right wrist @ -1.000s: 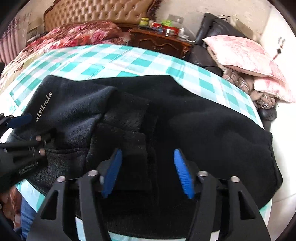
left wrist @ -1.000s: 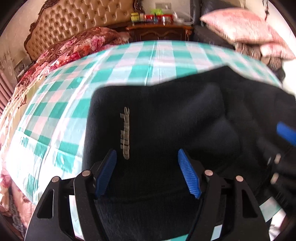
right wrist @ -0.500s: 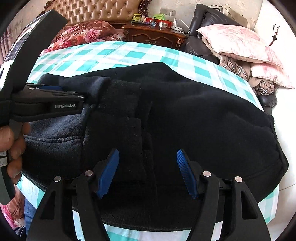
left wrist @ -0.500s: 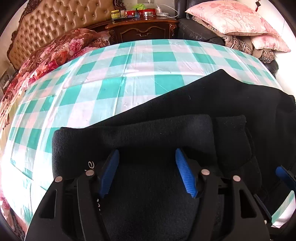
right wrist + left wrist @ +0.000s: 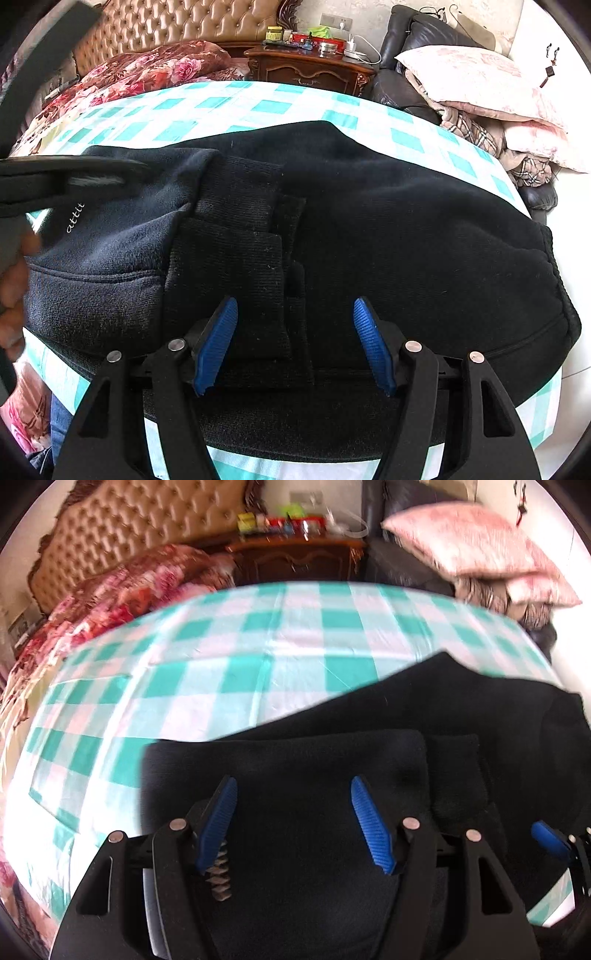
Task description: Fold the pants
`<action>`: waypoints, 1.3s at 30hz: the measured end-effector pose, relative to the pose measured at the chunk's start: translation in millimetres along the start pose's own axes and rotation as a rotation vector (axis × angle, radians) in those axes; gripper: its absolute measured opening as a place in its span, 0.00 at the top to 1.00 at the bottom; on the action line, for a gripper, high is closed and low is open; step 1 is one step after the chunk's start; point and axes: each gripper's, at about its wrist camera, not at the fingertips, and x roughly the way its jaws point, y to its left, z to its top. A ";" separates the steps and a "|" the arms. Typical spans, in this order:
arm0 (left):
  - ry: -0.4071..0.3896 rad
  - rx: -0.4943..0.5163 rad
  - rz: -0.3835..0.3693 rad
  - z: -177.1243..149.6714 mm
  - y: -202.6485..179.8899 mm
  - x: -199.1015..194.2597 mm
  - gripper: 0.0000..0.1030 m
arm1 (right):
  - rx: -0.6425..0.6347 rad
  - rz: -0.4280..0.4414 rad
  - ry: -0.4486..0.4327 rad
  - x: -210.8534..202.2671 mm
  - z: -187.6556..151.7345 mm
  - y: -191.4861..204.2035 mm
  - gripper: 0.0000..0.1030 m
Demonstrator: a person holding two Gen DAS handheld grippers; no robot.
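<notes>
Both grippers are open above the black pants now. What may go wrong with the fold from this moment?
1. The pants lie near the front edge of the checked cloth, so a pull toward the person may drag them off.
2. The ribbed cuffs lie stacked and uneven; a grab by the right gripper may catch one layer only.
3. The left gripper hangs open, holding nothing, so the folded part may spring back.

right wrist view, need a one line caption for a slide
Open right claw poised over folded black pants on a teal checked sheet, left claw alongside.
</notes>
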 end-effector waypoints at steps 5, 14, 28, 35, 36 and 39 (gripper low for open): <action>-0.053 -0.071 0.049 -33.9 37.4 -36.0 0.37 | 0.003 0.002 -0.004 0.3 -1.1 -0.7 0.38; 0.038 -0.083 0.059 -83.9 61.4 -33.6 0.33 | 0.002 -0.007 -0.008 0.5 -1.6 -0.2 0.37; 0.042 -0.093 0.061 -96.9 67.1 -37.5 0.29 | 0.004 -0.009 -0.010 0.3 -1.7 0.5 0.37; 0.044 -0.110 0.050 -99.5 71.9 -33.9 0.25 | 0.000 -0.014 -0.012 -0.9 -1.1 1.4 0.37; 0.046 -0.113 0.047 -99.0 71.3 -34.3 0.25 | 0.000 -0.015 -0.012 -0.9 -1.1 1.5 0.37; 0.048 -0.132 0.032 -100.3 74.2 -32.4 0.24 | -0.002 -0.018 -0.013 -1.2 -1.4 1.8 0.36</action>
